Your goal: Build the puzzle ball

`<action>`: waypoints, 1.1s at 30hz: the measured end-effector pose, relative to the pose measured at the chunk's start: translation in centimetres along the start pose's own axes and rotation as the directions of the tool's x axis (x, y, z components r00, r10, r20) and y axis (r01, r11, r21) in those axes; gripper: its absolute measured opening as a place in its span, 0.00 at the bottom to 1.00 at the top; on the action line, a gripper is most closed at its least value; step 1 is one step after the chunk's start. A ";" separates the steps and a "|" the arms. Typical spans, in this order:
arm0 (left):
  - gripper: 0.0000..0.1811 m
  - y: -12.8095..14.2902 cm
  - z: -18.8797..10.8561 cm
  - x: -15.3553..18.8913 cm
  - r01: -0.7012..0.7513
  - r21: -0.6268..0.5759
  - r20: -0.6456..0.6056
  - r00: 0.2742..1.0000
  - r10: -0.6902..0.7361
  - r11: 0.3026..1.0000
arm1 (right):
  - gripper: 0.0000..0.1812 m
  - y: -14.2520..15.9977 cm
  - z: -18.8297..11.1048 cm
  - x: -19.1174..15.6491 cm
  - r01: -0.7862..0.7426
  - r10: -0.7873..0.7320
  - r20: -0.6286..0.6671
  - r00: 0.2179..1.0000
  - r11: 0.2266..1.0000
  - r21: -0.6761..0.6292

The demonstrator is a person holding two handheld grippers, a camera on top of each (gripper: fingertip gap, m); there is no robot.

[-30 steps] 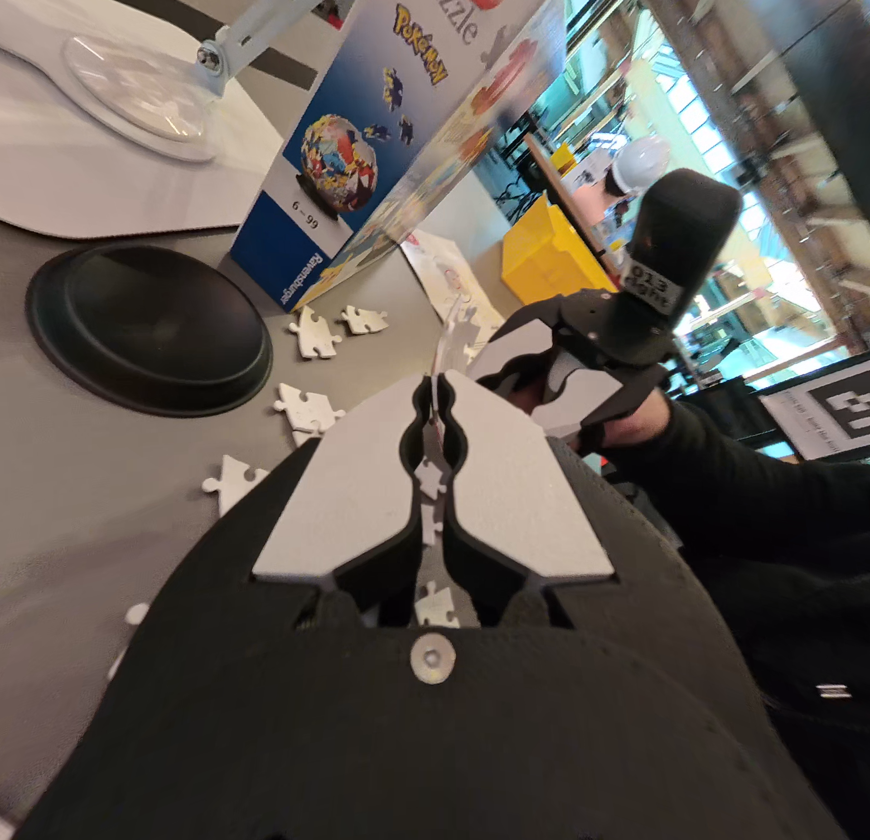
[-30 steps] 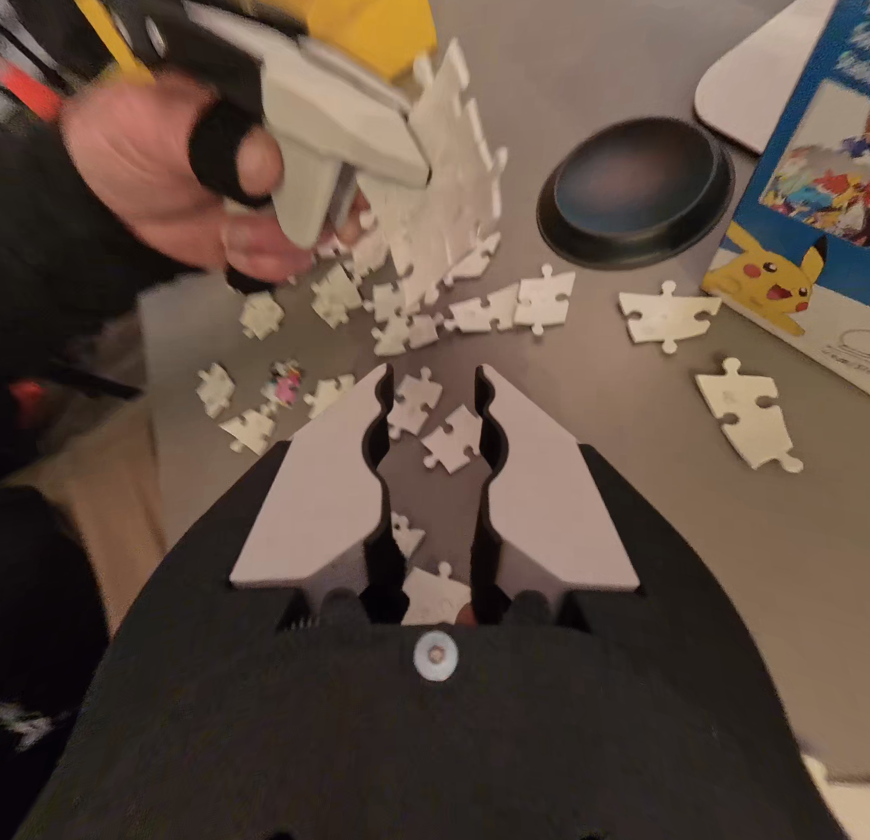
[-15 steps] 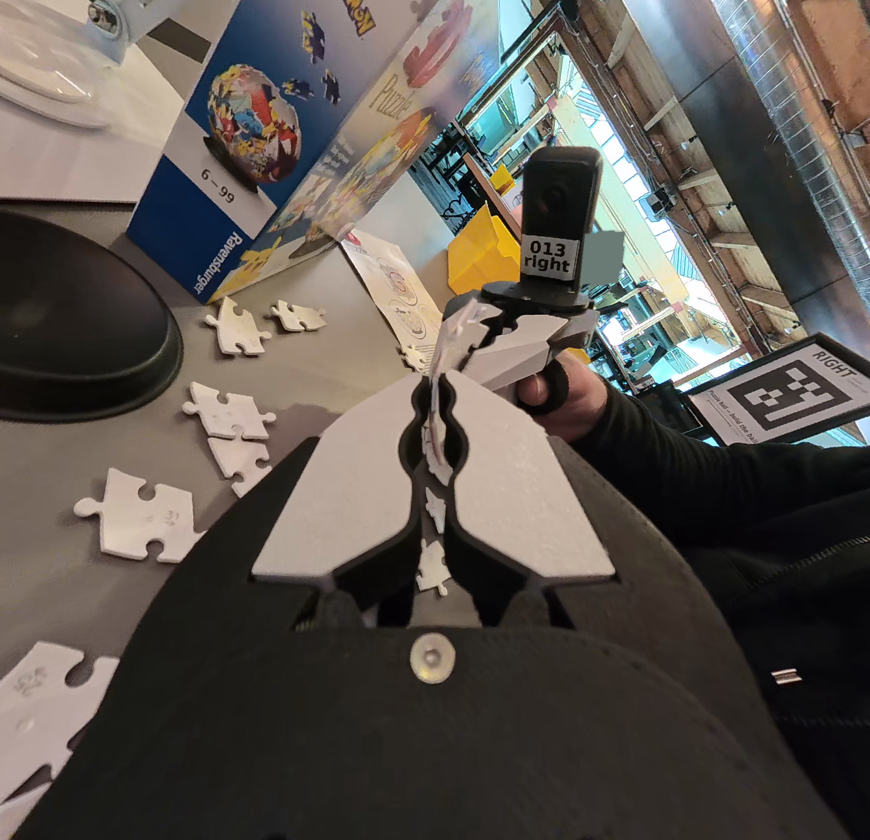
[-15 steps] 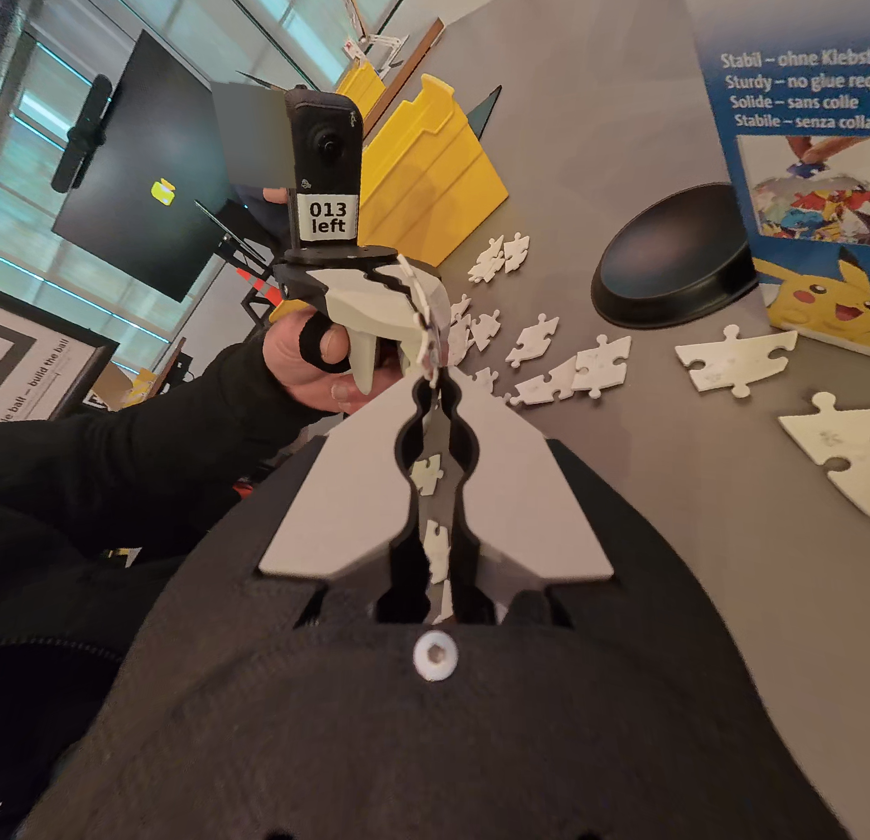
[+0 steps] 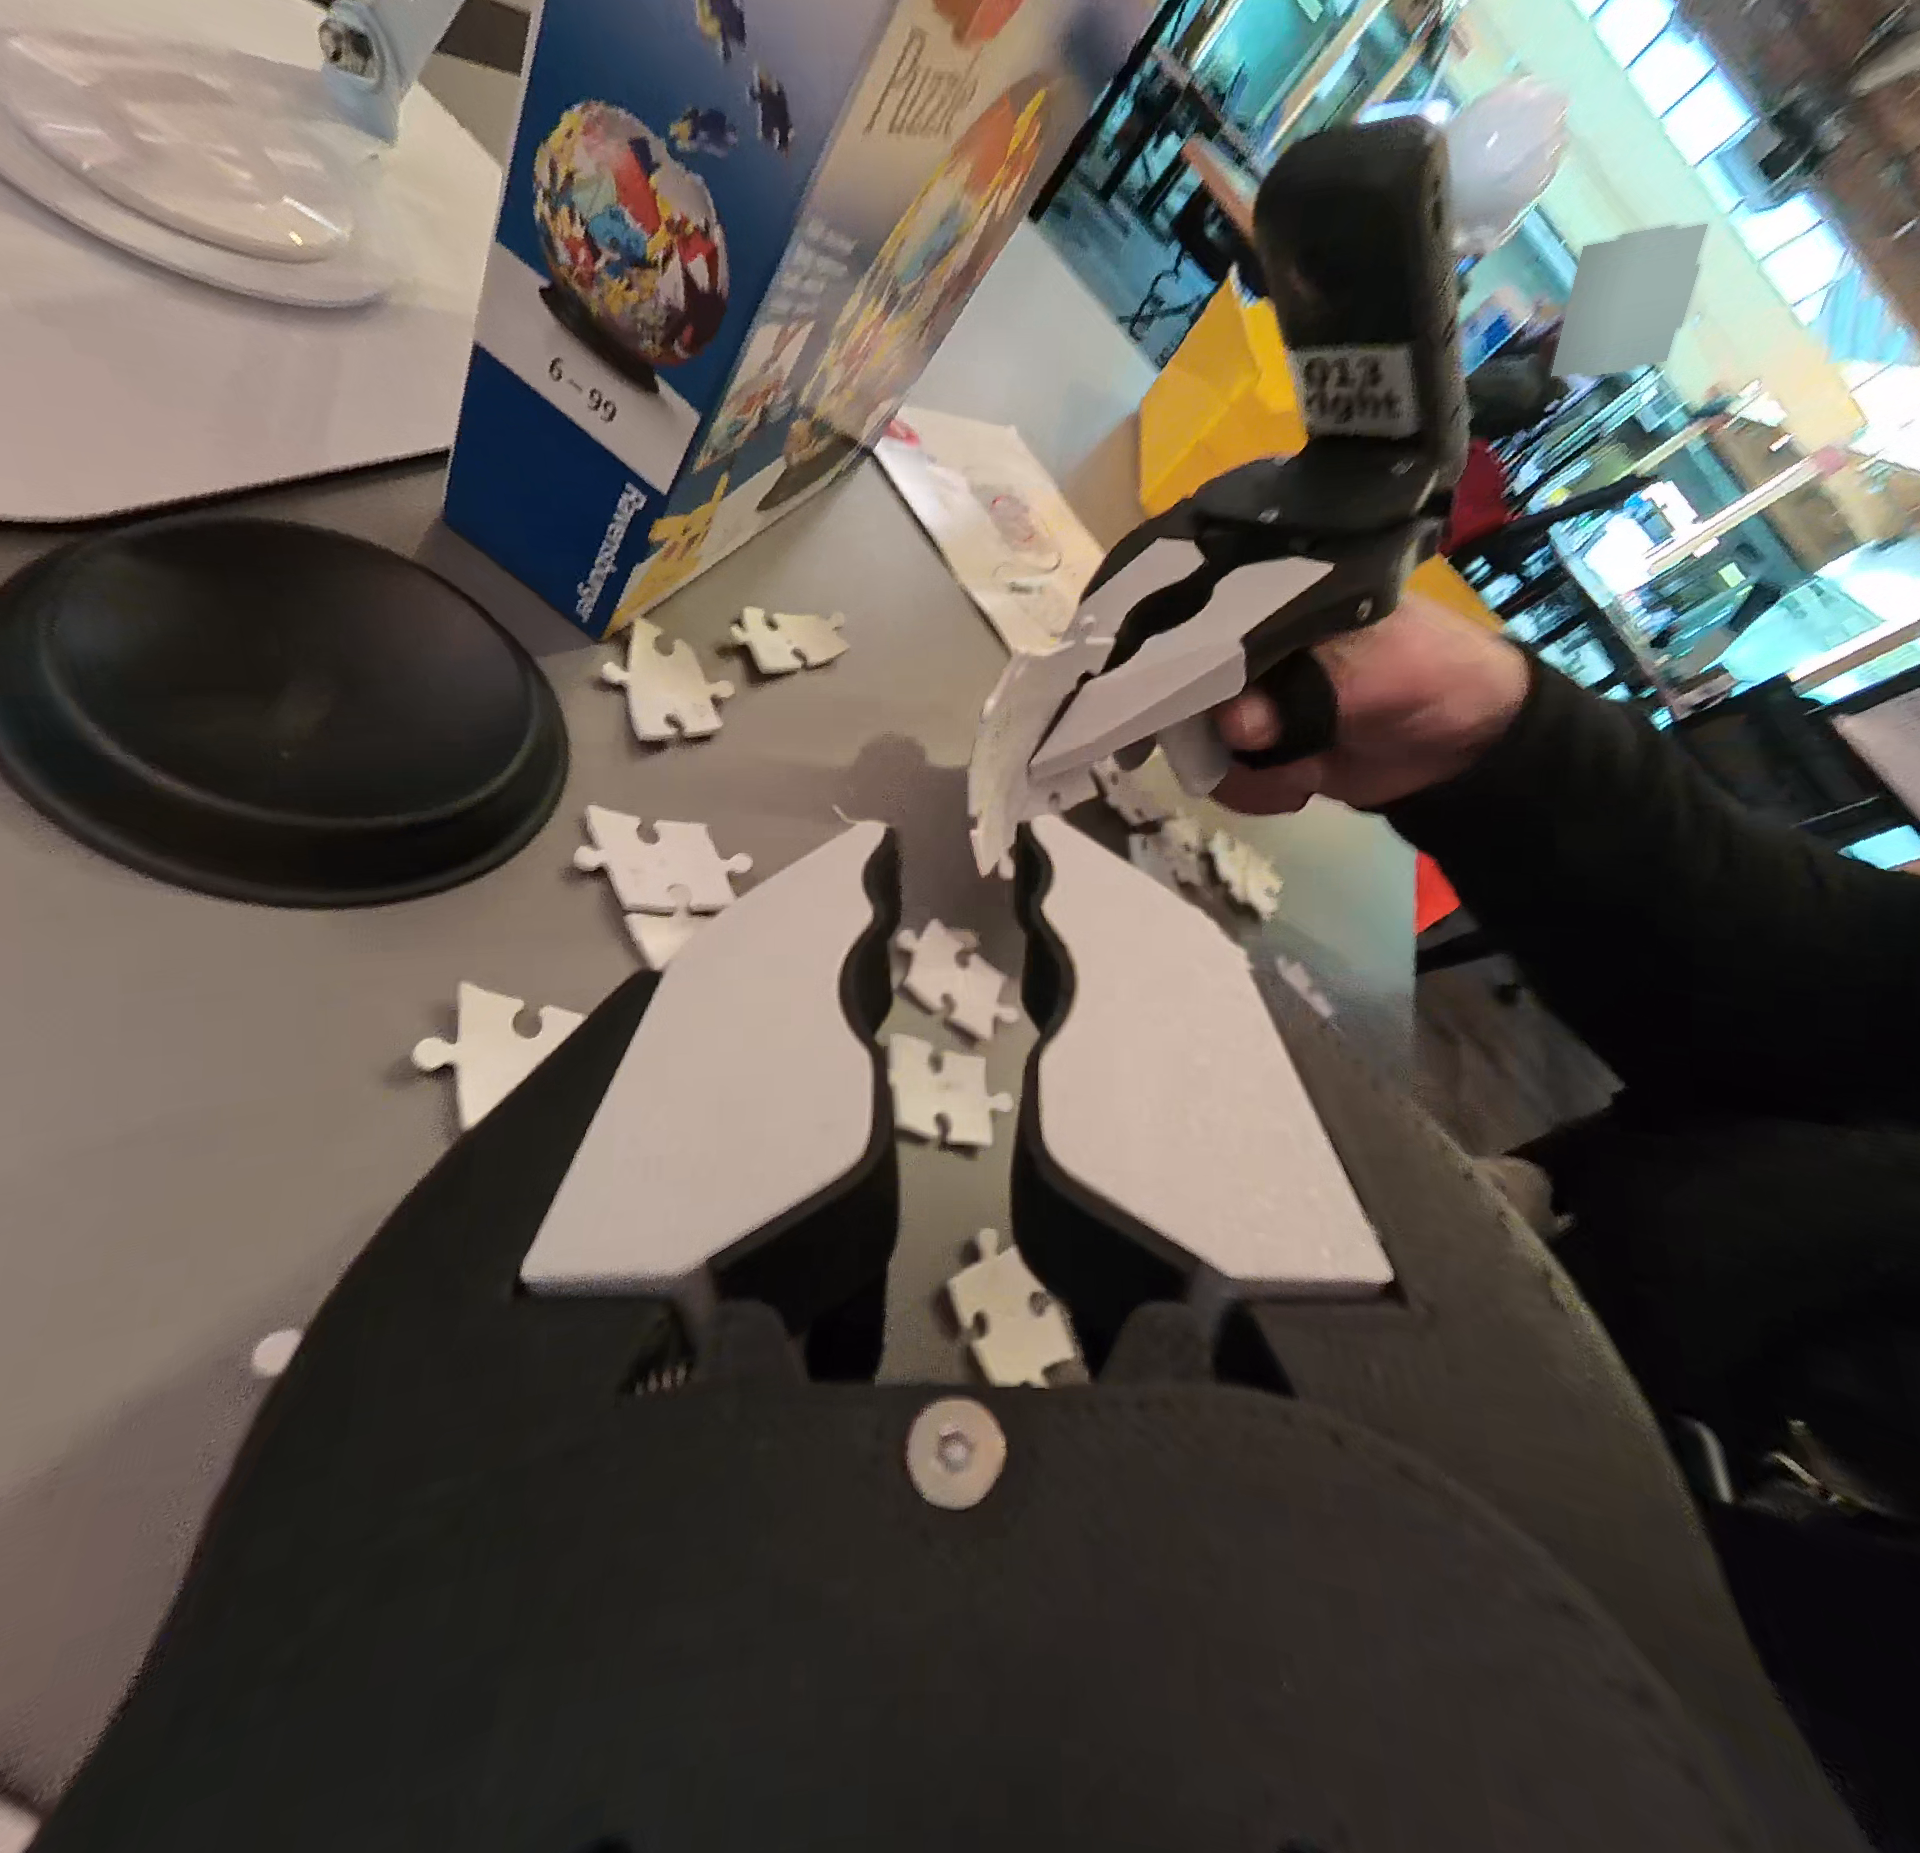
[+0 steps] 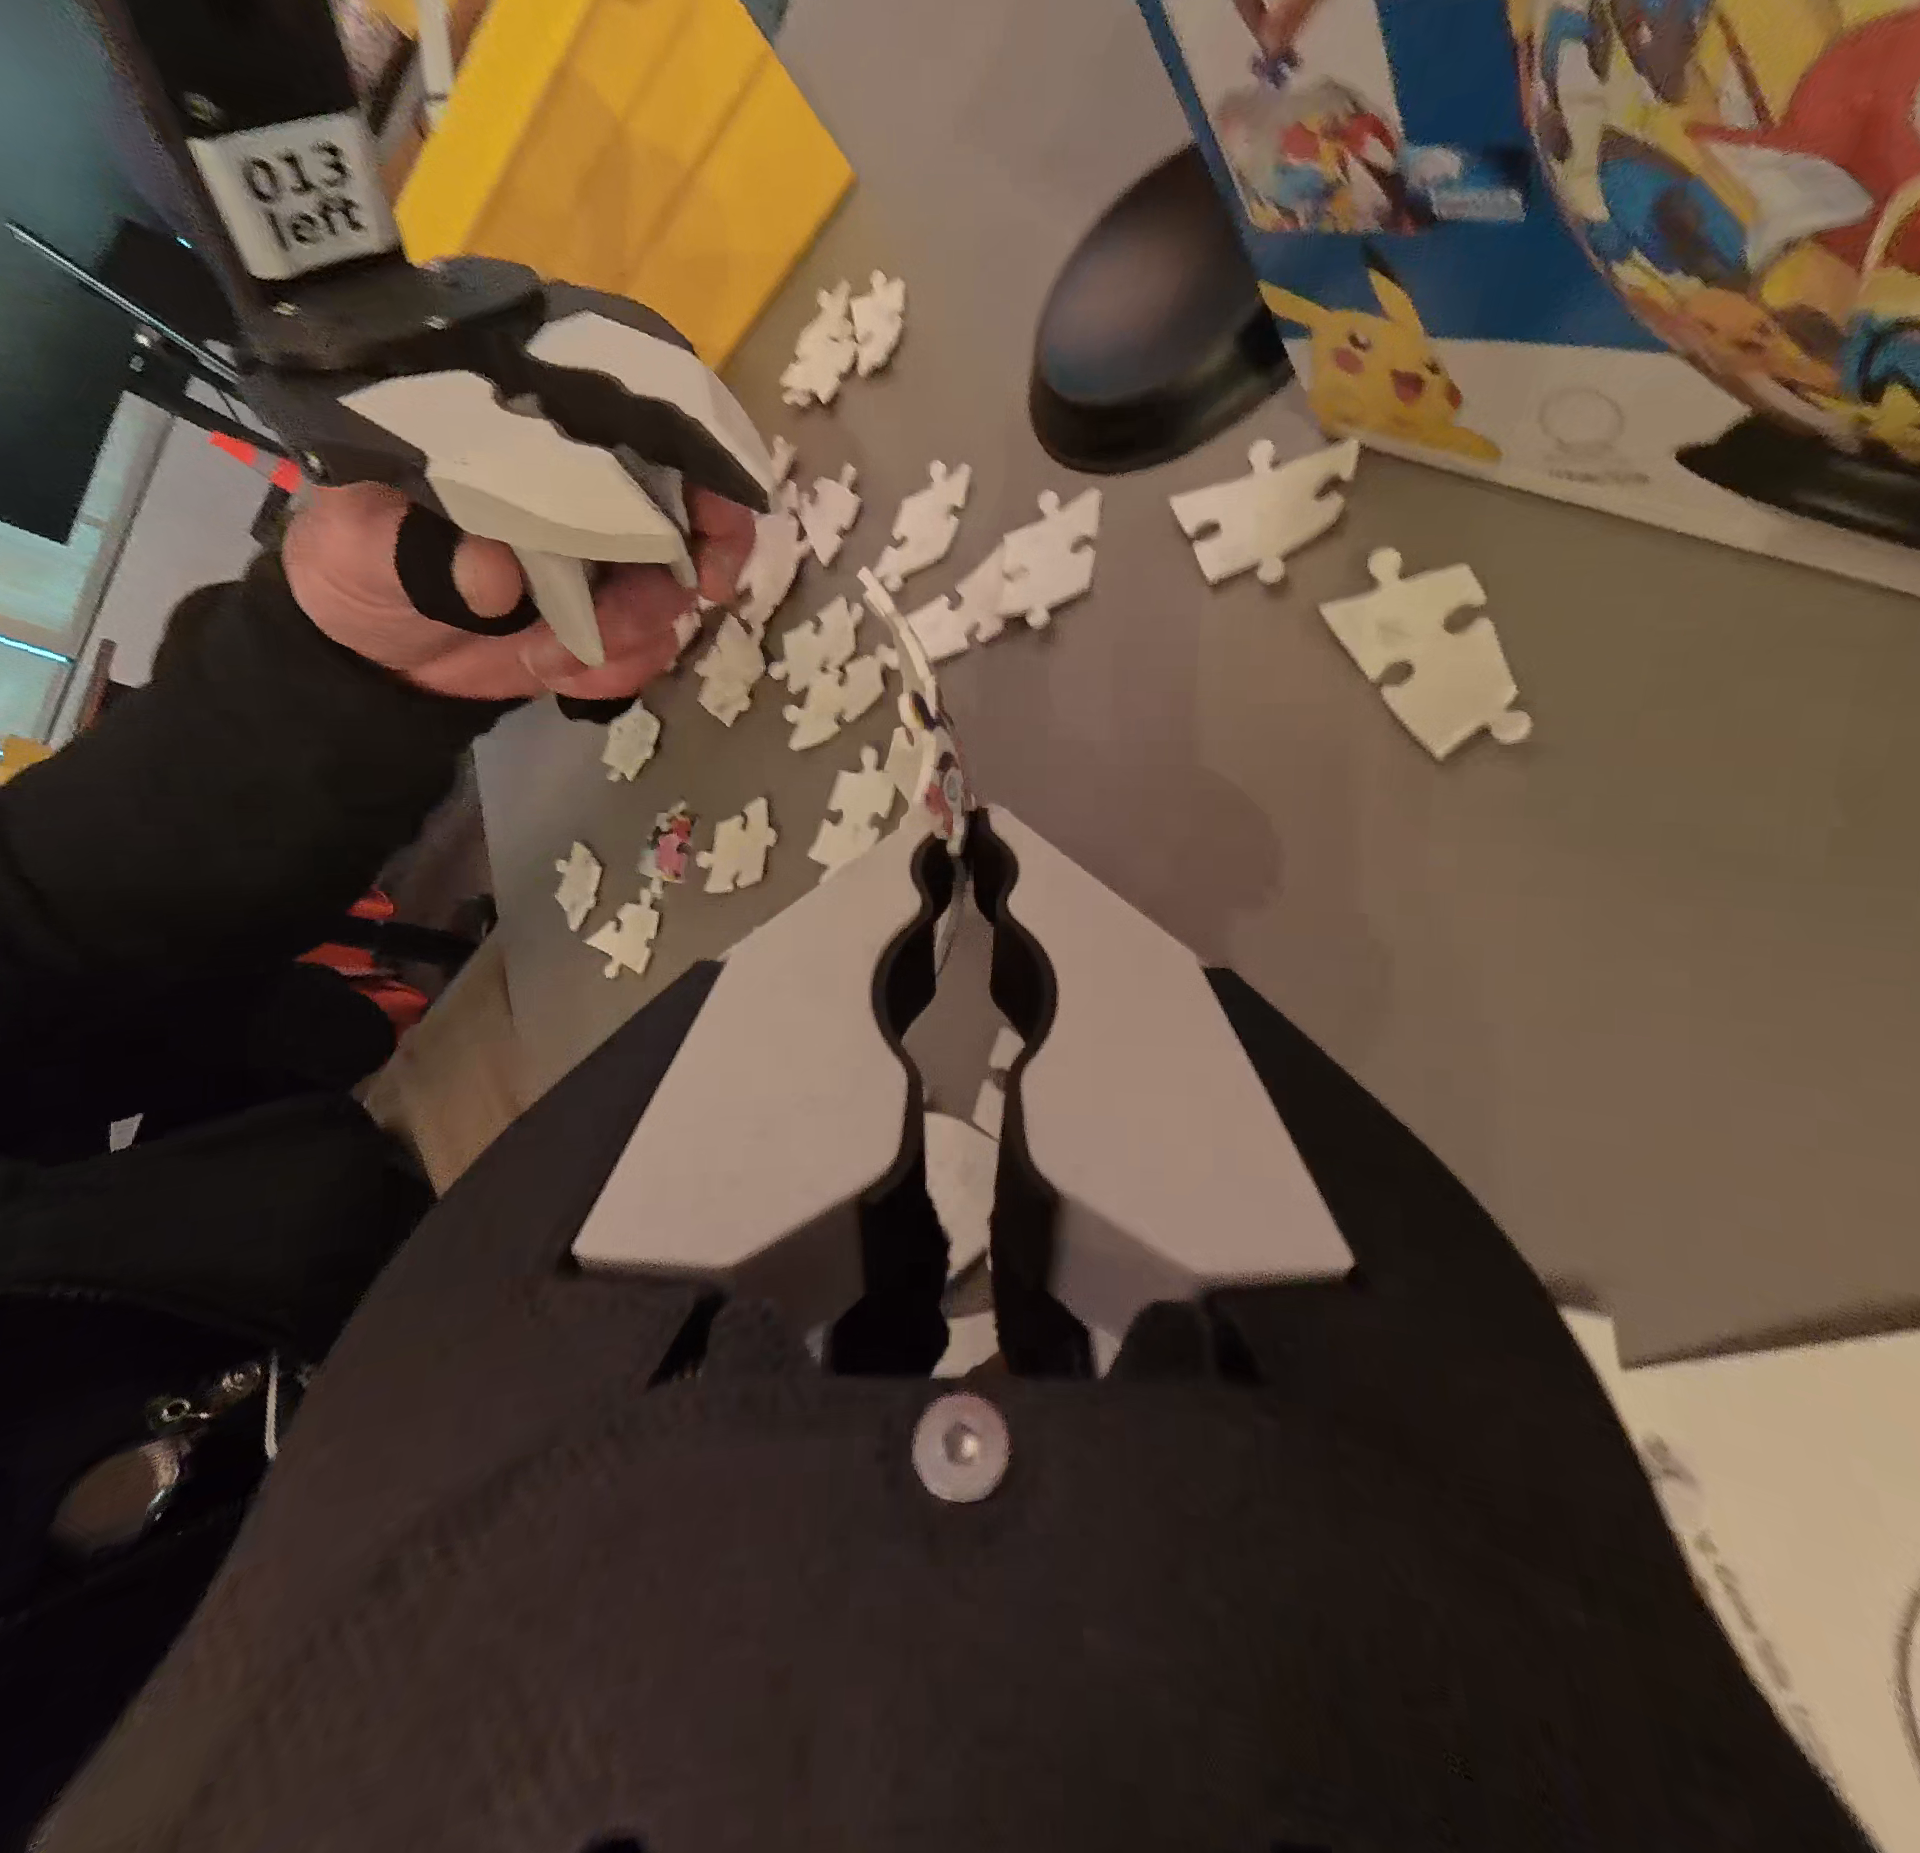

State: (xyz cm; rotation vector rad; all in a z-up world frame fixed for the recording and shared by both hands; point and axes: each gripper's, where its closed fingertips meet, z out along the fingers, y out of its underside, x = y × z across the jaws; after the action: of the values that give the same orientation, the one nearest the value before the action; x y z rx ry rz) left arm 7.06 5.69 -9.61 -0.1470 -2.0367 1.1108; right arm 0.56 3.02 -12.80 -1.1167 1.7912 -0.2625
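My right gripper (image 6: 971,835) is shut on a curved section of joined puzzle pieces (image 6: 923,707), white on its back and printed on its front. It holds the section on edge above the grey table. In the left wrist view that section (image 5: 1000,764) hangs from the right gripper (image 5: 1039,738) just beyond my left gripper (image 5: 953,839). My left gripper is open and empty. It also shows at the upper left of the right wrist view (image 6: 727,536). Loose white pieces (image 5: 940,977) lie face down on the table (image 6: 831,660). The black ball stand (image 5: 260,702) sits at left.
The puzzle box (image 5: 727,245) stands behind the black stand (image 6: 1143,349) and also shows in the right wrist view (image 6: 1558,193). A yellow bin (image 6: 623,120) is at the far side. A white board with a clear dish (image 5: 156,162) lies at back left. A paper sheet (image 5: 997,515) lies by the box. My right fingertips sit around 9 cm from my left ones.
My right gripper shut on the puzzle section, then my left gripper opened and let go of it. The two grippers have drawn apart, and the right one alone holds the section.
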 end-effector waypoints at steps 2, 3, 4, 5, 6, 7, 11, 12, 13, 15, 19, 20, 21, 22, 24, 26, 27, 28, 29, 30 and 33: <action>0.11 0.5 0.1 -0.4 -0.028 -0.036 0.036 0.999 0.029 0.999 | 0.00 0.5 0.2 0.8 -0.007 0.006 -0.033 0.999 0.999 -0.031; 0.11 0.8 0.2 -0.8 -0.037 -0.054 0.057 0.998 0.040 0.998 | 0.00 0.9 0.3 1.2 -0.010 0.007 -0.055 0.998 0.999 -0.051; 0.11 1.1 0.2 -1.1 -0.045 -0.074 0.079 0.996 0.051 0.996 | 0.00 1.1 0.5 1.5 -0.009 0.004 -0.074 0.997 0.998 -0.066; 0.11 1.3 0.3 -1.4 -0.053 -0.087 0.094 0.994 0.061 0.995 | 0.00 1.3 0.7 1.8 -0.009 0.002 -0.091 0.996 0.997 -0.074; 0.11 1.5 0.3 -1.6 -0.057 -0.097 0.106 0.992 0.067 0.994 | 0.00 1.4 0.9 2.0 -0.011 0.002 -0.106 0.994 0.997 -0.082; 0.11 1.7 0.3 -1.8 -0.058 -0.109 0.120 0.990 0.071 0.992 | 0.00 1.5 1.0 2.3 -0.008 -0.002 -0.118 0.993 0.996 -0.091; 0.10 2.3 0.3 -2.5 -0.072 -0.144 0.155 0.983 0.094 0.987 | 0.03 1.7 1.2 2.9 0.014 -0.031 -0.163 0.986 0.994 -0.104; 0.10 2.3 0.3 -2.6 -0.074 -0.151 0.161 0.982 0.099 0.986 | 0.05 1.8 1.2 3.2 0.025 -0.046 -0.181 0.982 0.993 -0.114; 0.10 2.4 0.2 -2.7 -0.077 -0.155 0.164 0.981 0.102 0.985 | 0.06 1.8 1.2 3.3 0.032 -0.054 -0.188 0.981 0.992 -0.119; 0.10 2.4 0.2 -2.8 -0.077 -0.158 0.171 0.980 0.104 0.984 | 0.07 1.6 1.0 3.4 0.040 -0.063 -0.199 0.978 0.993 -0.115; 0.10 2.5 0.0 -3.2 -0.079 -0.165 0.191 0.975 0.111 0.983 | 0.09 1.7 0.6 3.9 0.064 -0.094 -0.232 0.968 0.989 -0.133; 0.10 2.5 0.0 -3.3 -0.082 -0.168 0.196 0.974 0.115 0.982 | 0.10 1.7 0.5 4.0 0.064 -0.093 -0.236 0.967 0.989 -0.130; 0.09 2.5 -0.1 -3.4 -0.084 -0.171 0.200 0.973 0.118 0.982 | 0.10 1.6 0.4 4.1 0.065 -0.094 -0.242 0.966 0.990 -0.128; 0.09 2.5 -0.1 -3.5 -0.086 -0.172 0.204 0.971 0.121 0.981 | 0.10 1.6 0.2 4.2 0.067 -0.098 -0.247 0.964 0.989 -0.129; 0.09 2.5 -0.2 -3.7 -0.088 -0.174 0.212 0.969 0.125 0.981 | 0.10 1.4 -0.2 4.3 0.066 -0.095 -0.257 0.962 0.991 -0.117; 0.09 2.5 -0.4 -3.8 -0.092 -0.176 0.222 0.966 0.130 0.980 | 0.10 1.3 -0.6 4.5 0.063 -0.090 -0.261 0.961 0.992 -0.109; 0.09 2.5 -0.4 -3.9 -0.093 -0.177 0.224 0.965 0.132 0.980 | 0.10 1.3 -0.7 4.6 0.065 -0.092 -0.264 0.960 0.992 -0.110; 0.09 2.4 -0.4 -3.9 -0.095 -0.176 0.227 0.965 0.134 0.980 | 0.09 1.3 -0.8 4.7 0.067 -0.094 -0.270 0.958 0.992 -0.110; 0.09 2.4 -0.5 -4.0 -0.095 -0.175 0.229 0.964 0.135 0.980 | 0.09 1.3 -0.9 4.8 0.065 -0.093 -0.273 0.958 0.992 -0.110; 0.09 2.3 -0.5 -4.0 -0.097 -0.174 0.231 0.963 0.136 0.980 | 0.09 1.3 -1.0 4.9 0.063 -0.090 -0.272 0.958 0.992 -0.105; 0.08 2.3 -0.7 -4.2 -0.105 -0.182 0.242 0.959 0.148 0.978 | 0.09 1.3 -1.2 5.1 0.064 -0.091 -0.276 0.957 0.992 -0.106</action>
State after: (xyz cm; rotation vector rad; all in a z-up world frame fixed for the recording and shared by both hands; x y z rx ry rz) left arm 9.84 5.72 -13.64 -0.2338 -2.3804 1.0806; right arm -1.66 -0.55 -16.09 -1.2699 2.0292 -0.4023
